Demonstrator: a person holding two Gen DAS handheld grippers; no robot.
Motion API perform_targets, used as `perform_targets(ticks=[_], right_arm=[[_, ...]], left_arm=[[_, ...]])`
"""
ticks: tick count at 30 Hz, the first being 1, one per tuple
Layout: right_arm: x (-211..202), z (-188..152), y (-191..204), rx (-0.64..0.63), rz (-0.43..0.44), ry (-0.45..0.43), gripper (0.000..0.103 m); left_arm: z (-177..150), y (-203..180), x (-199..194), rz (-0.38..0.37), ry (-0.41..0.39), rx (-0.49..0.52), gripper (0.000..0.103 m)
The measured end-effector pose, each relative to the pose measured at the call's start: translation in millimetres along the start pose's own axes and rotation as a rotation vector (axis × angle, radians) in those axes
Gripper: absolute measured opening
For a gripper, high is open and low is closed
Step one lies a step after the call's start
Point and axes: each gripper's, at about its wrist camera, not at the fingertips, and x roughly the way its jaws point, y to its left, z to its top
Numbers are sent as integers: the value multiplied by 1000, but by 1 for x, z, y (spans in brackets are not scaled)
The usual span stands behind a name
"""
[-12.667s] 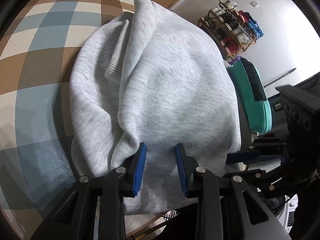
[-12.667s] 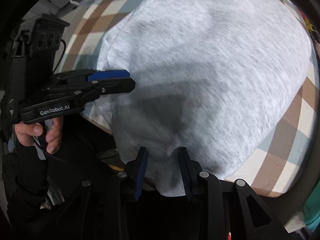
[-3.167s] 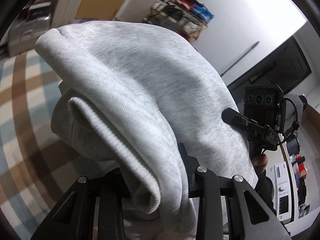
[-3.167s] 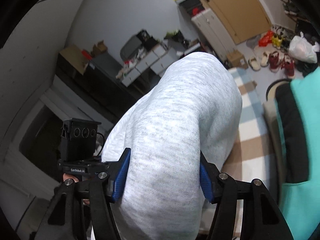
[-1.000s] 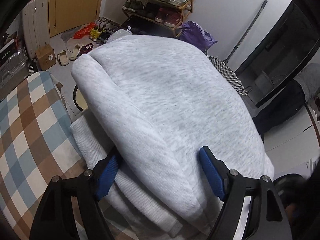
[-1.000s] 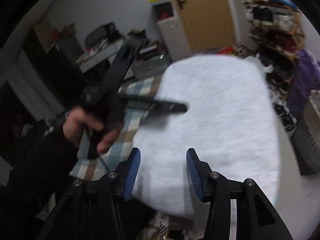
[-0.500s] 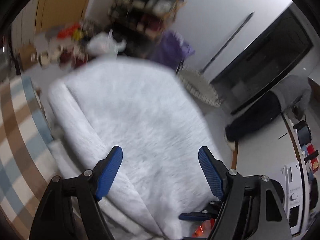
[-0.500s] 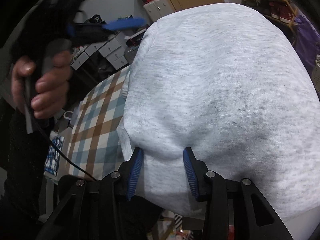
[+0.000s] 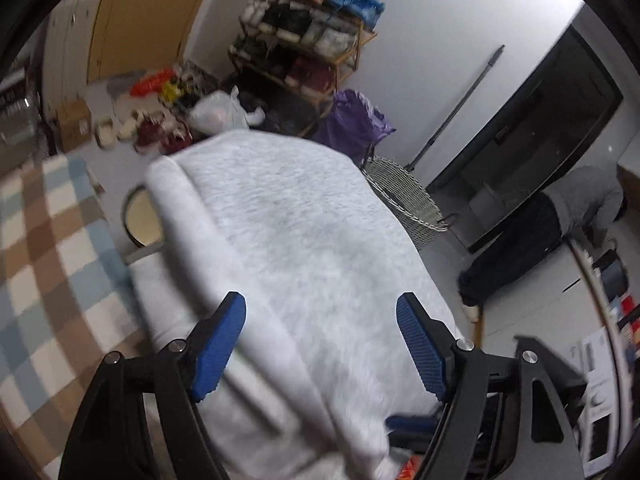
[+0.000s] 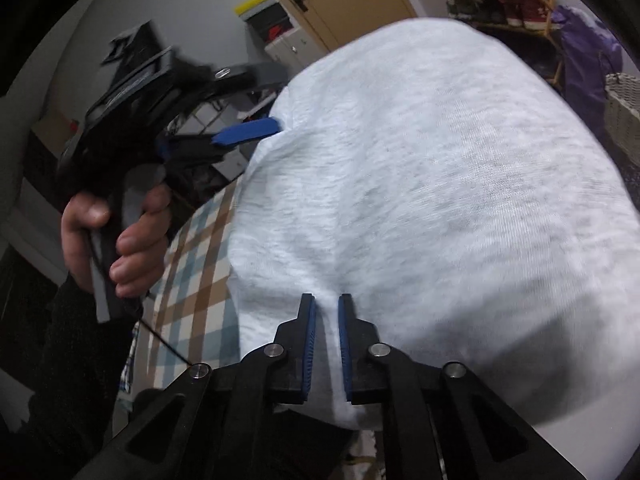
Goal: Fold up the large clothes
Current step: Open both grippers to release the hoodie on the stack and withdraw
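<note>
Since half a second ago the right gripper (image 10: 327,312) has been closing, and now its blue pads pinch a small ridge of the grey sweatshirt (image 10: 432,184) at the near edge of the bundle; before, the pads stood wider around the same fold. In that same time the left gripper (image 9: 321,328) has lifted a little away from the cloth. Its jaws stand wide apart, and the folded garment (image 9: 288,240) is seen between and beyond the two blue pads (image 9: 219,344), but they do not press on it.

From the left wrist view, the sweatshirt is a thick folded bundle with a rolled edge on its left side. It lies at the edge of the table with the checked cloth (image 9: 44,248) in blue, brown and white squares. Behind it stand a shoe rack (image 9: 308,36), a purple bag (image 9: 356,124) and a white wicker basket (image 9: 404,200) on the floor.

From the right wrist view, the left hand (image 10: 116,236) grips the handle of its gripper at the left of the bundle, with a dark sleeve (image 10: 60,360) below it. This picture is somewhat blurred.
</note>
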Motion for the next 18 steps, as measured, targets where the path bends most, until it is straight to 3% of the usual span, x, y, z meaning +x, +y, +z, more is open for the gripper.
perform_targets(ticks=[2,4,7,9,11,13,16,18], right_arm=[[-15,-5,10,-17,-6,-50,25],[-37,-14,27,-59,-24,-142,52],[-72,-35,55,-131,-128,-317,70],[-94,-53,72,-173,-199,-430,84],[-106,-68,88,-200,-260,-527,87],[-116,-87,103,-220,-310,-607,103],[-128,-110,123,-266,-381,-678,103],[-127,-124,140,-302,-427,-721,103]], left_arm=[[-17,-7,-26,31,-59,35,74],[-37,-13,-49,79,-109,57,74],[-71,-25,-77,174,-208,94,76],[-96,-36,-92,212,-282,129,84],[-117,-44,-103,258,-355,154,84],[-133,-50,-109,319,-409,191,86],[-149,-54,-113,399,-444,209,87],[-161,-54,-114,403,-464,198,87]])
